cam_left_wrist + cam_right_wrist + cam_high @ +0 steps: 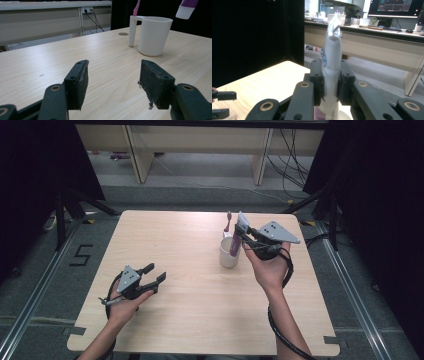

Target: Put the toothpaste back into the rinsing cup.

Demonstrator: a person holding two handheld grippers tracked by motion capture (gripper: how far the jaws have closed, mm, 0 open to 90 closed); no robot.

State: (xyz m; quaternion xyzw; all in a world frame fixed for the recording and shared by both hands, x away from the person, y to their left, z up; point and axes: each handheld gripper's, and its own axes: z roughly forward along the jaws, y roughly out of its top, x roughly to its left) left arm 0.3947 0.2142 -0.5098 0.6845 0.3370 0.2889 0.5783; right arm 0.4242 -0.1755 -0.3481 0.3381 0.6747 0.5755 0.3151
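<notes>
Pale wood table on grey floor, black curtains at the sides, desks beyond. Right gripper clenched on toothpaste tube, seemingly just above the white cup holding a pink toothbrush. Left gripper released, empty, low over the table.

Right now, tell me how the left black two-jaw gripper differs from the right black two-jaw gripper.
The left black two-jaw gripper has its jaws open with nothing between them; the right black two-jaw gripper is shut on a white-and-purple toothpaste tube. The left one sits low over the bare wooden table, away from the white plastic cup; the right one is raised beside that cup. Both are hand-held and carry a grey plate on top.
</notes>
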